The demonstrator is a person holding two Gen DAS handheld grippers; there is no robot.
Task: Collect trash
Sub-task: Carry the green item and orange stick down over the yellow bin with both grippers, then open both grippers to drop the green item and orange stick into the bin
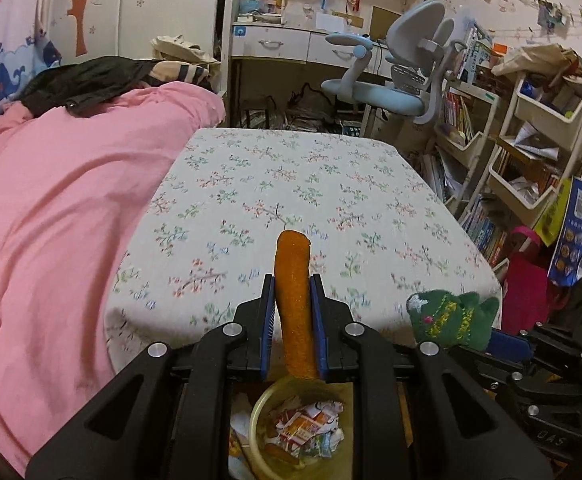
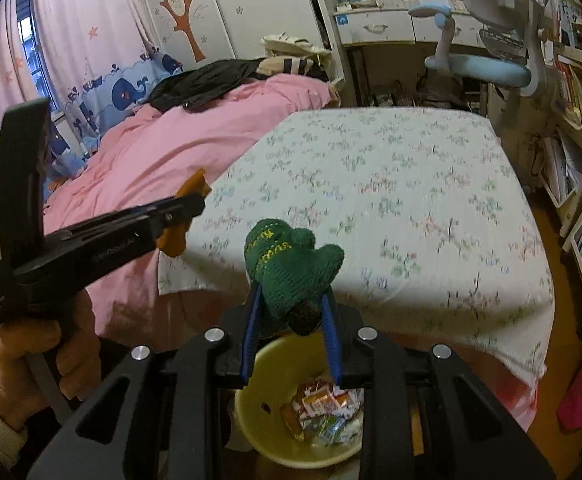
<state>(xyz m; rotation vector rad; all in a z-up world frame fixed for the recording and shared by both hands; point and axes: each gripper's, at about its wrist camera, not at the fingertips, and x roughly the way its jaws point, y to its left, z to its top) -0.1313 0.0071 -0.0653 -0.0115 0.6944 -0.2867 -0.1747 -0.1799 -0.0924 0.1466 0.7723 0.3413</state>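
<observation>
Orange strip [image 1: 293, 304] clamped in left gripper [image 1: 294, 300], green knit toy [image 2: 291, 276] in right gripper [image 2: 291, 312], above yellow bin [image 2: 251, 412] at frame bottom; release comes next.

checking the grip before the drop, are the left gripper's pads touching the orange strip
Touching. The left wrist view shows both blue pads of the left gripper pressed flat against the sides of the orange strip, no gap.
</observation>
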